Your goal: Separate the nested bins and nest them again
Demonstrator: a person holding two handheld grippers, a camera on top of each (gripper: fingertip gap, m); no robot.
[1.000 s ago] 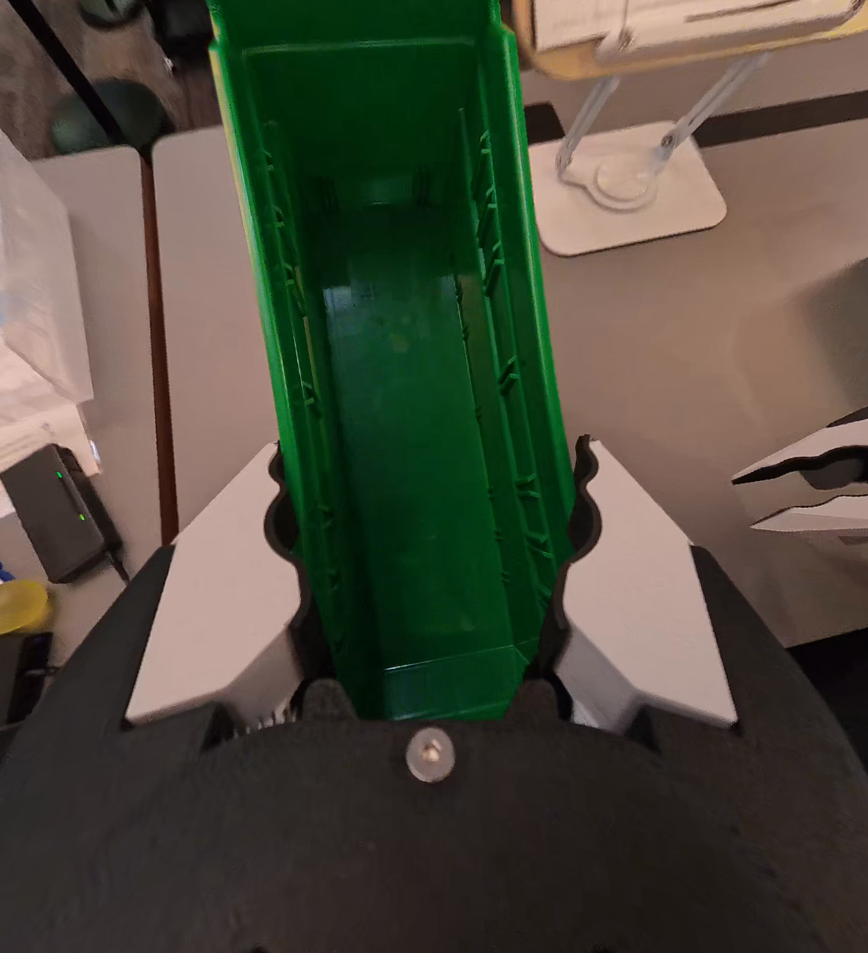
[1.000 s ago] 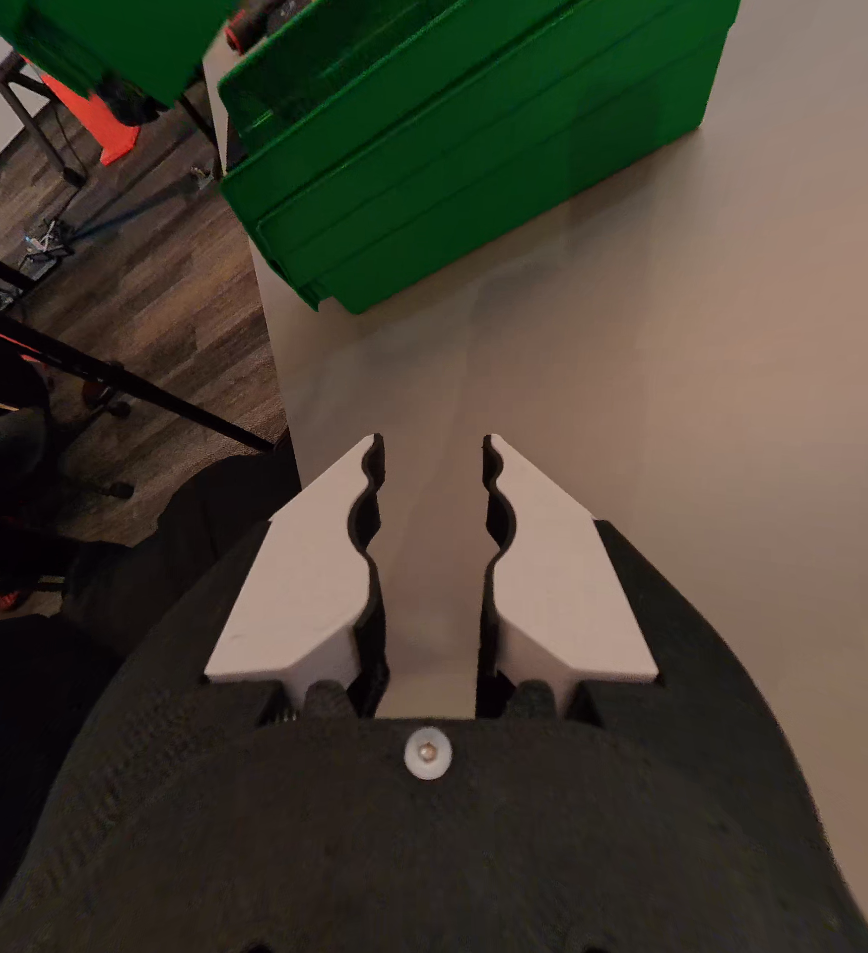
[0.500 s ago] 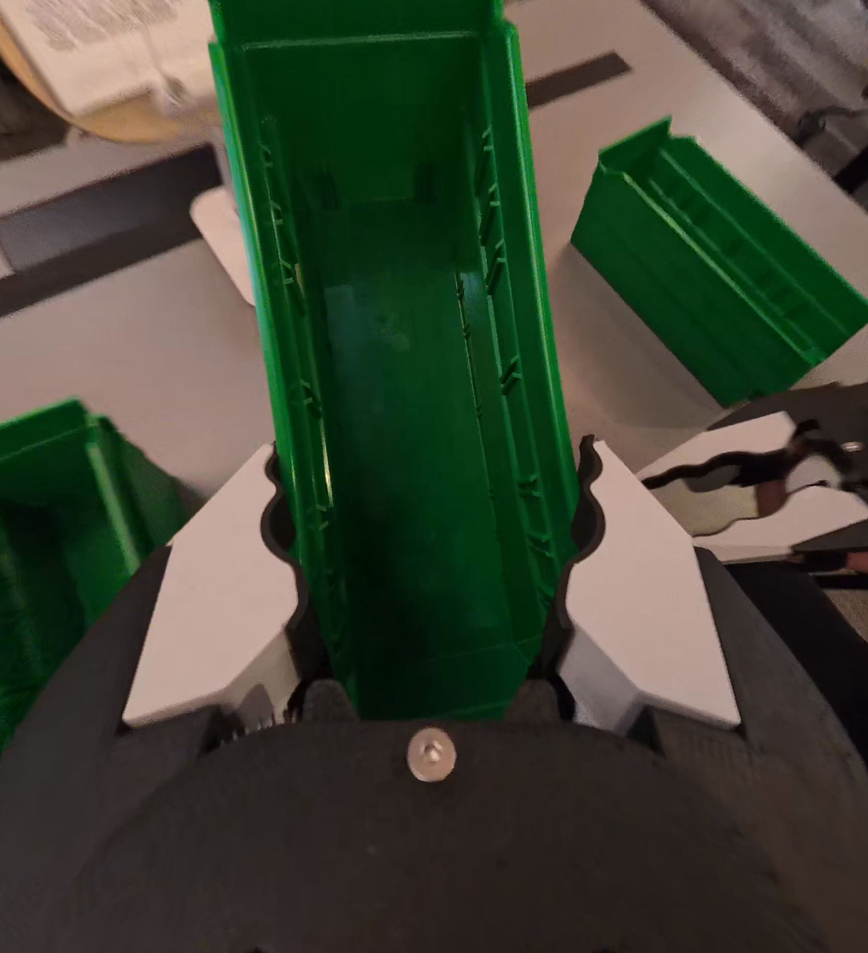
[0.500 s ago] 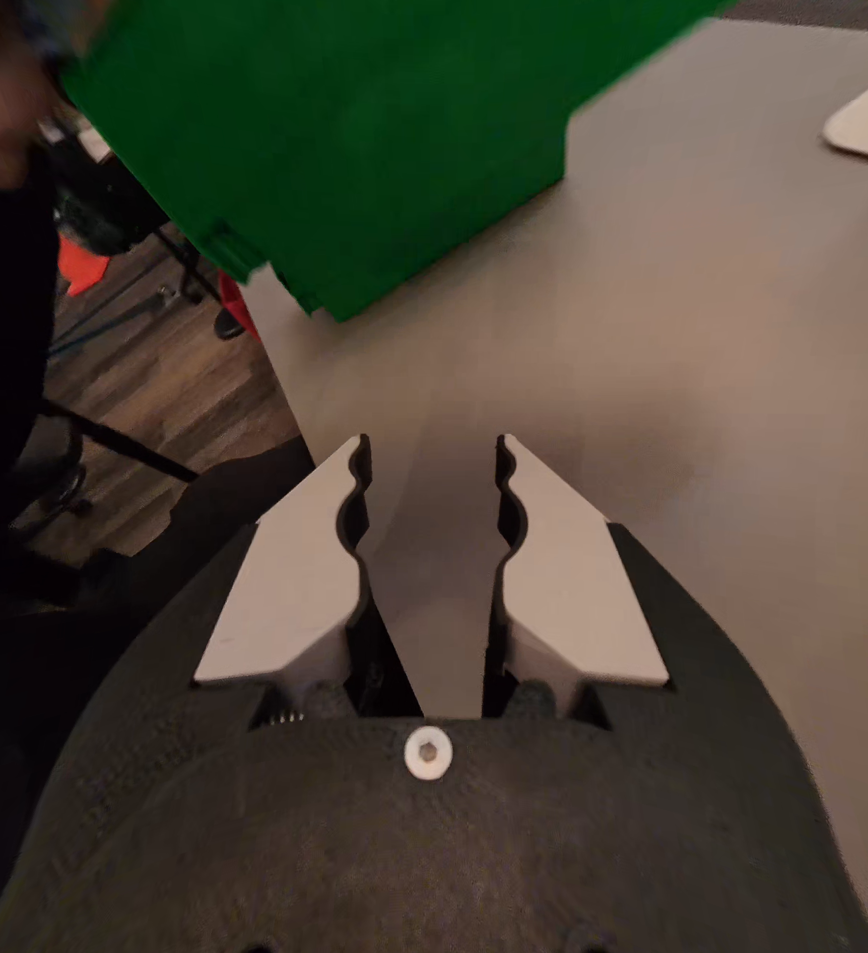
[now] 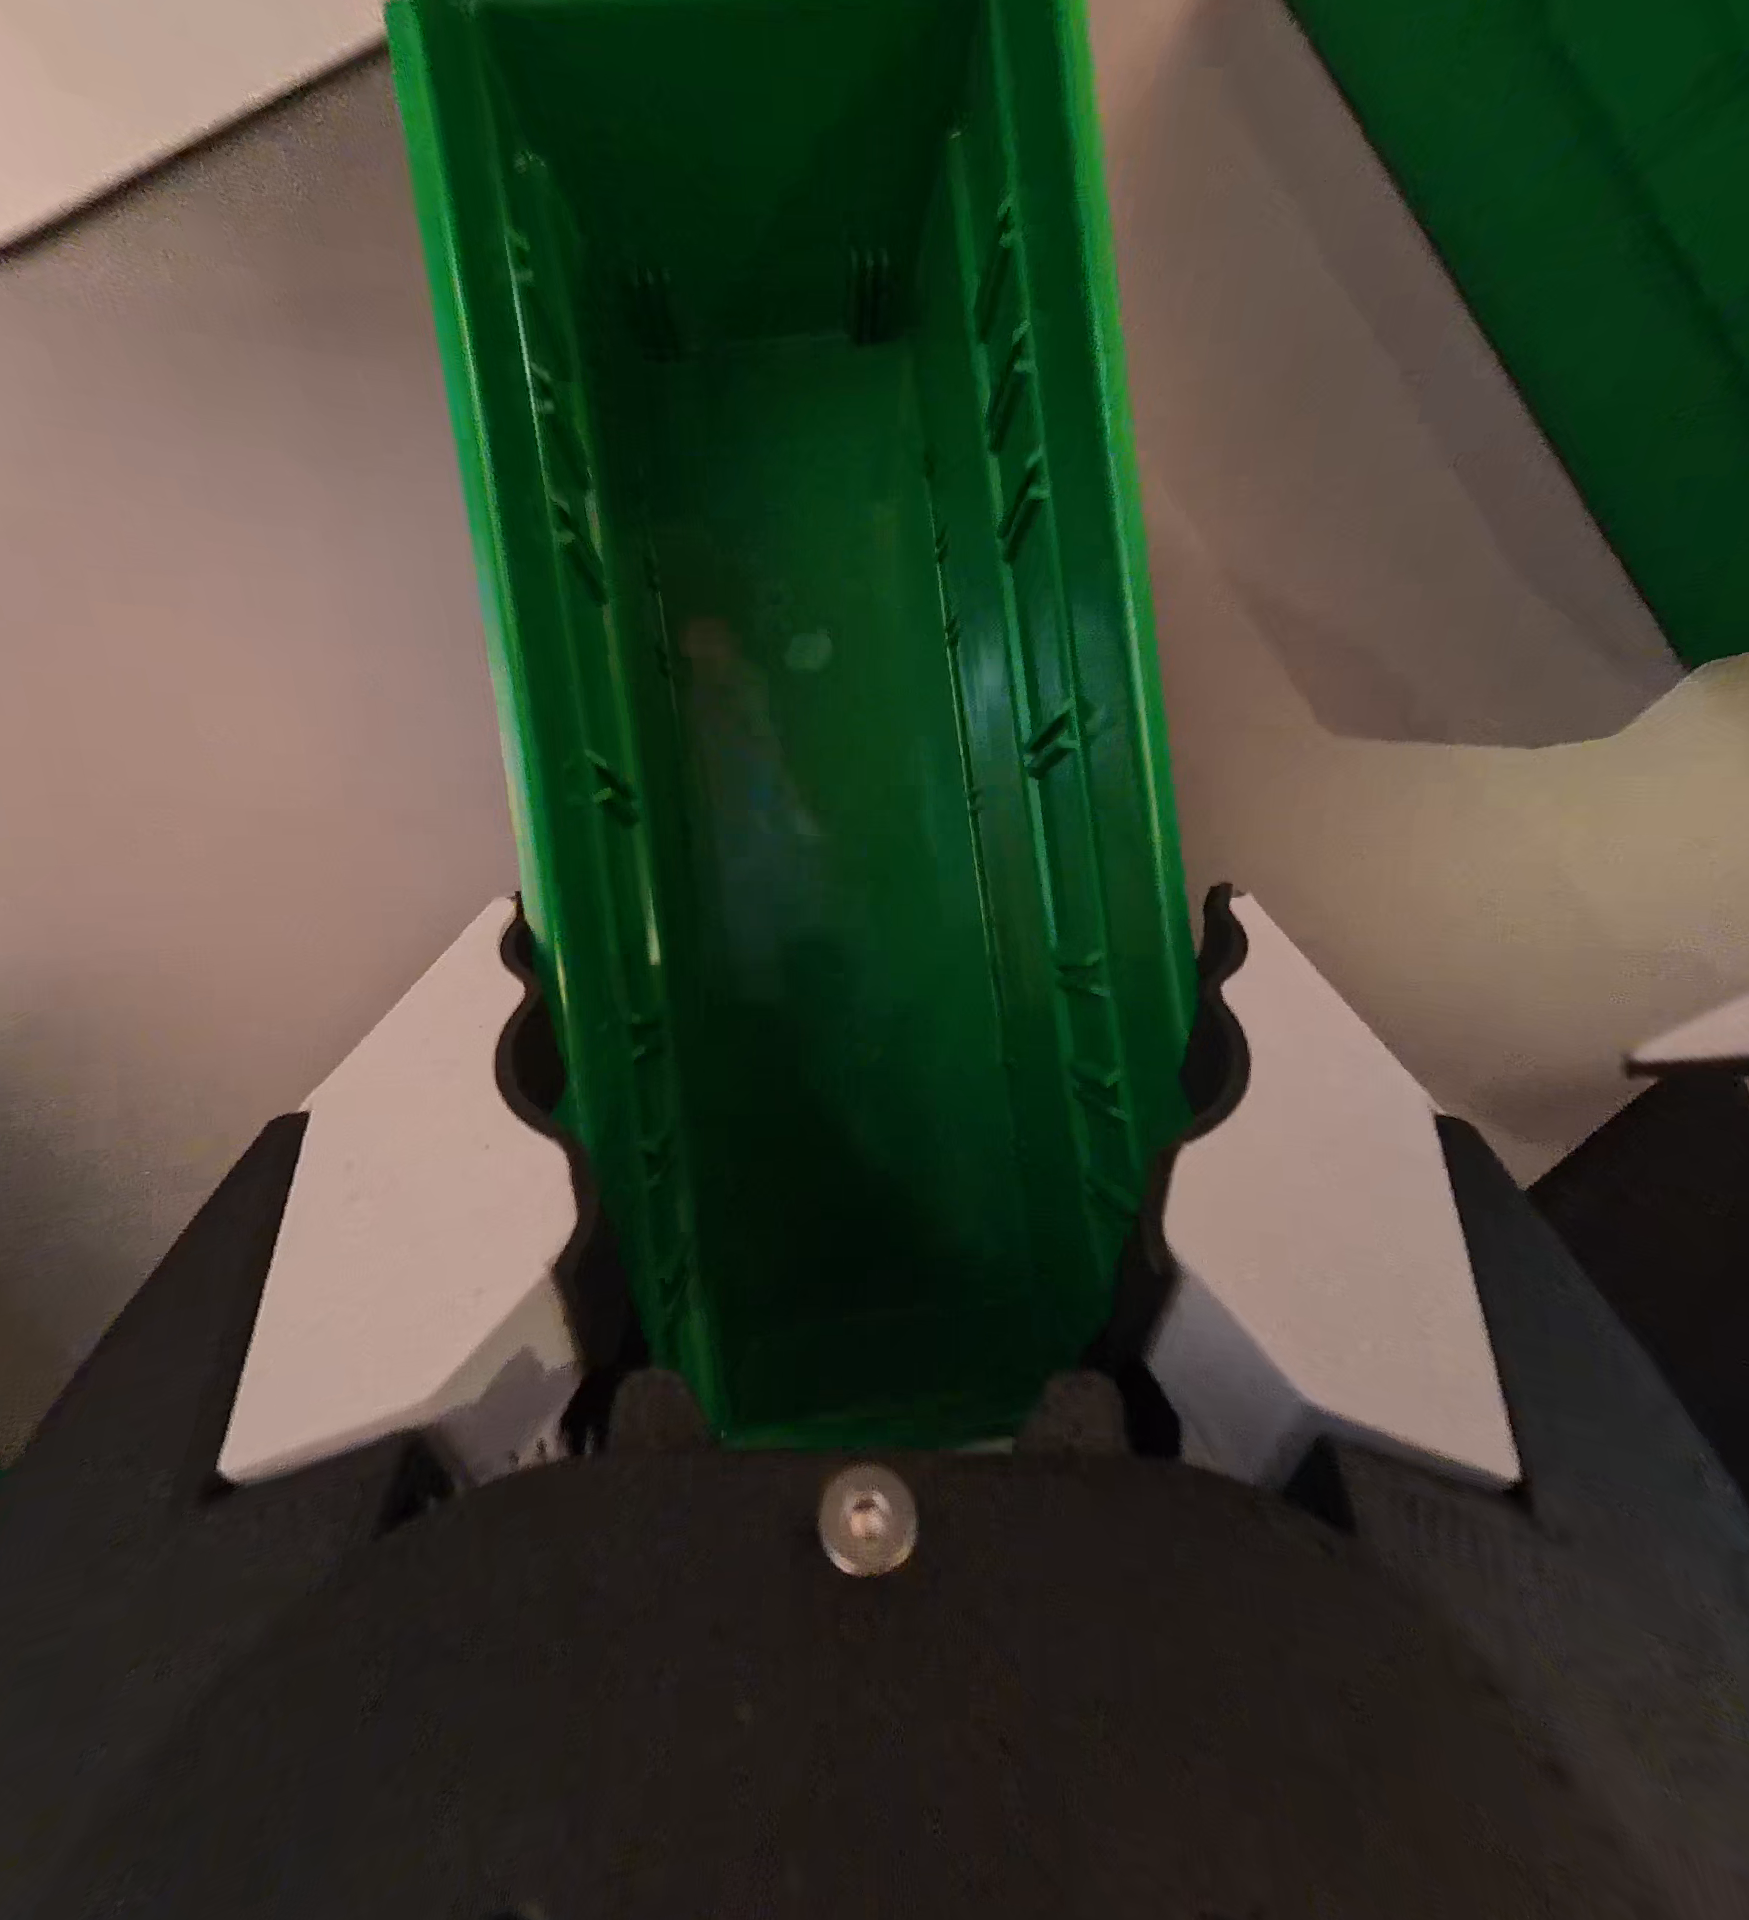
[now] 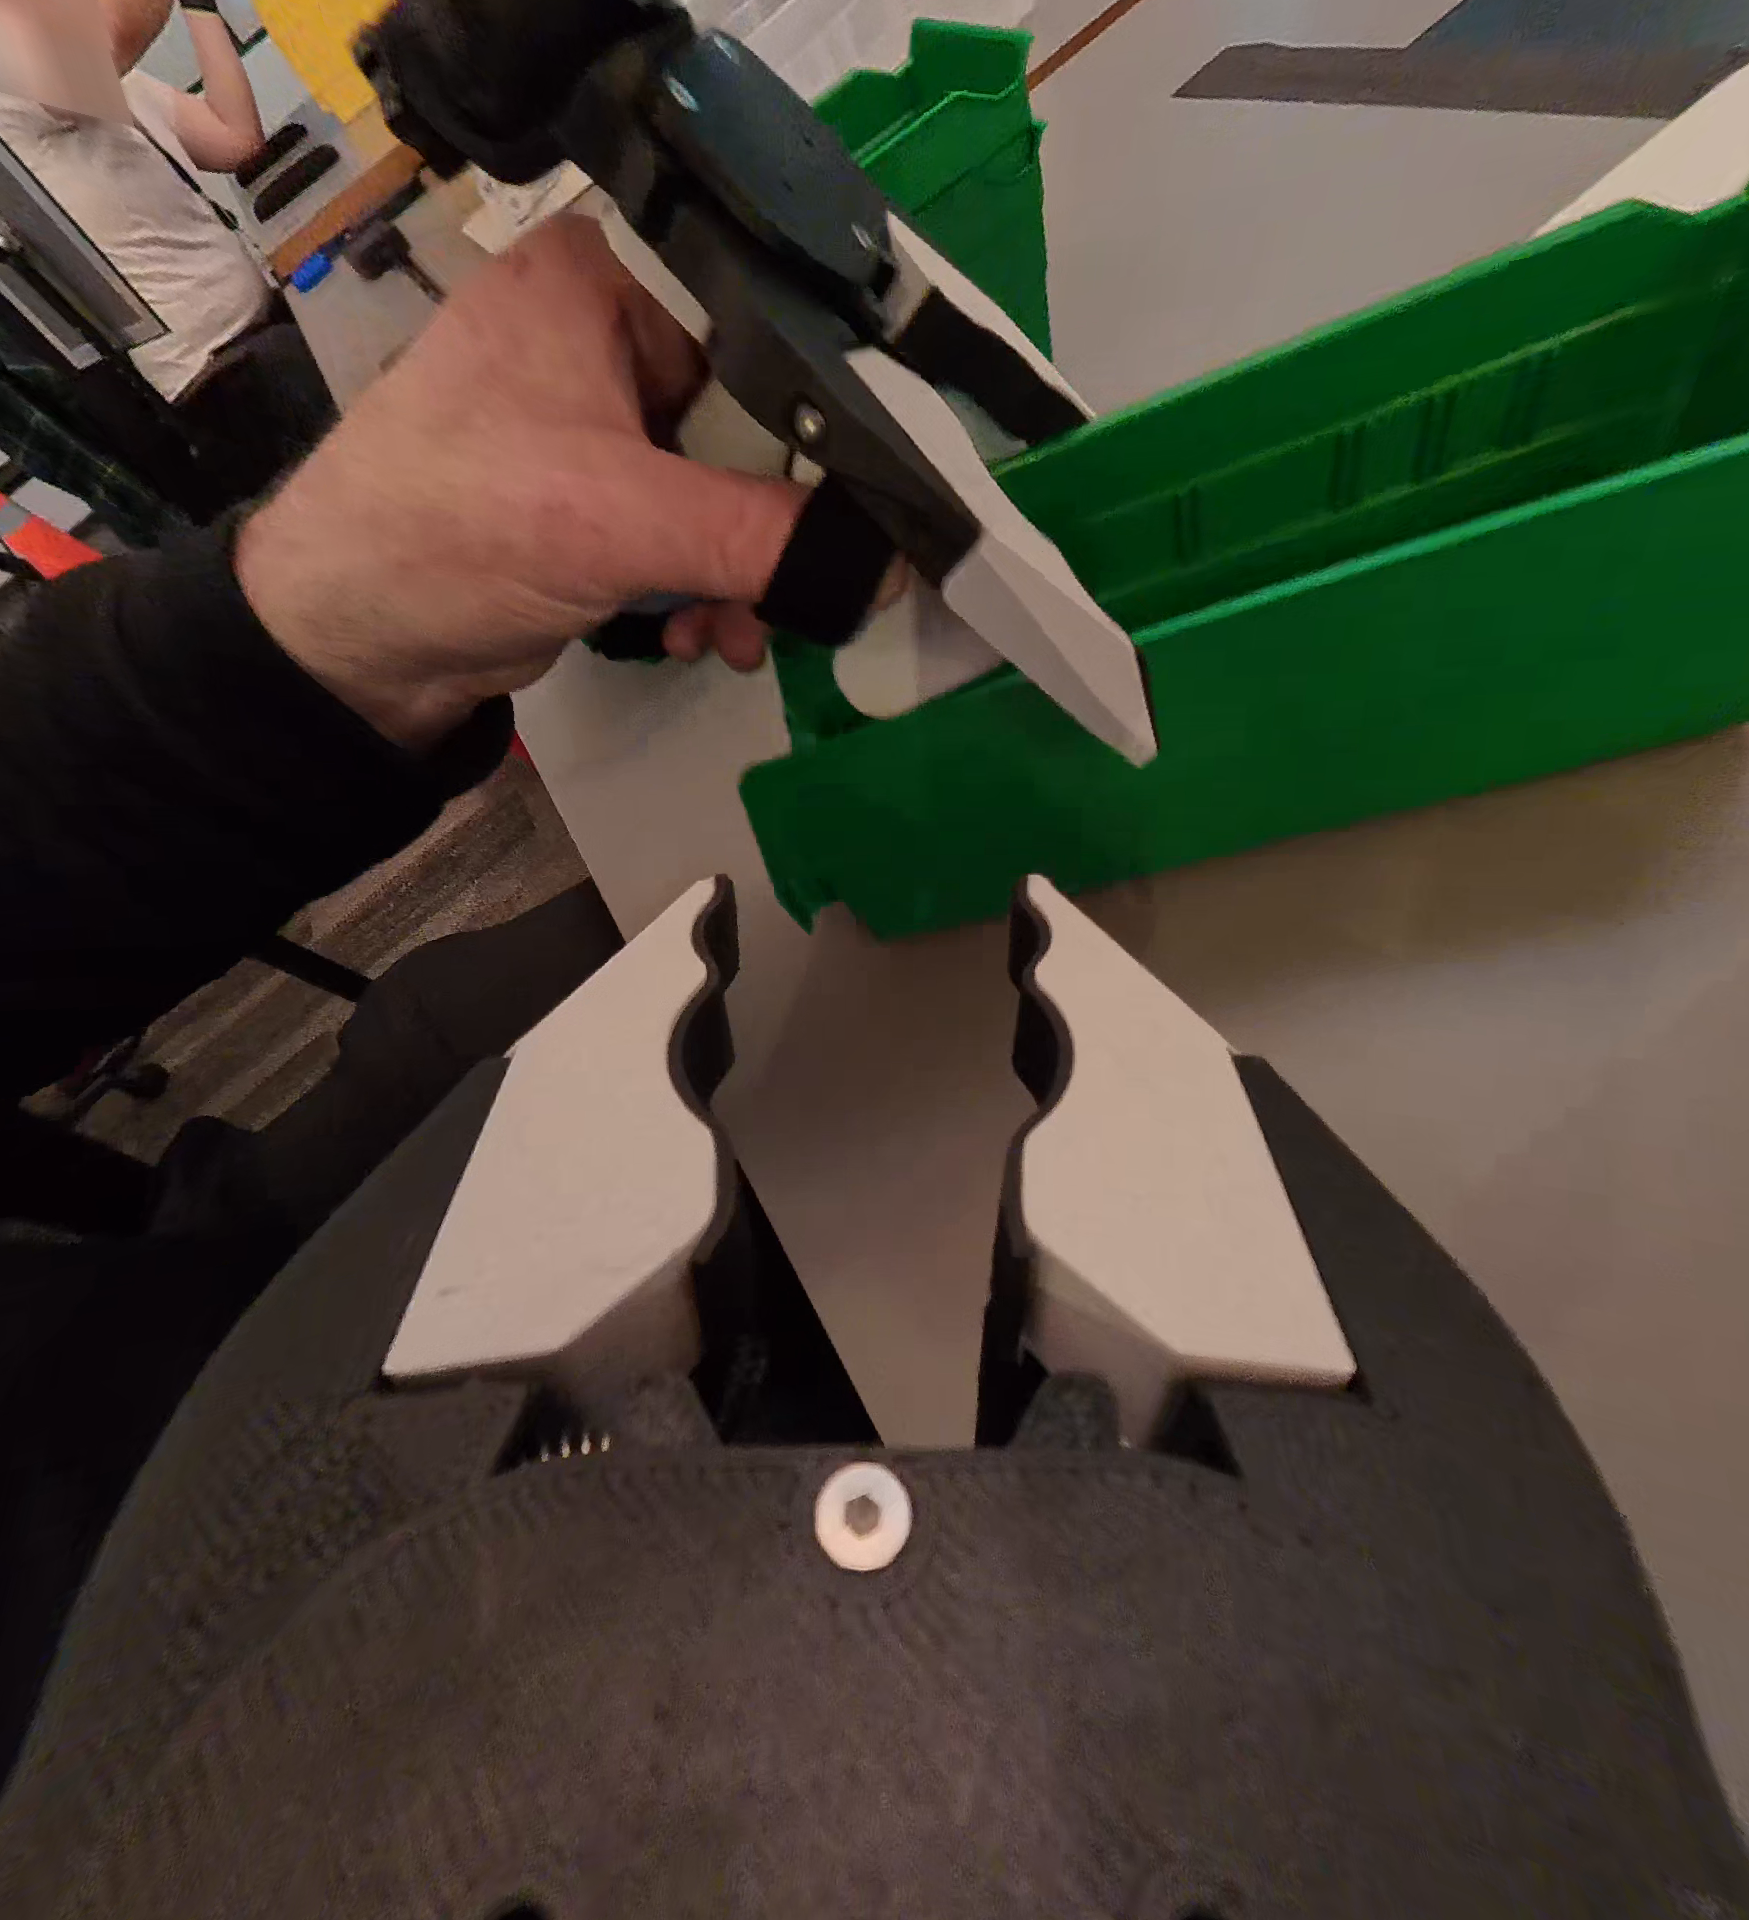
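Green bin (image 5: pixel 839 727) wedged between left gripper (image 5: pixel 865 1039) fingers, apparently gripped.

Both wrist views look down close, sharing the green bin (image 5: pixel 849 727) (held).

Green bins (image 6: pixel 1369 665), grey table (image 6: pixel 1472 1039)
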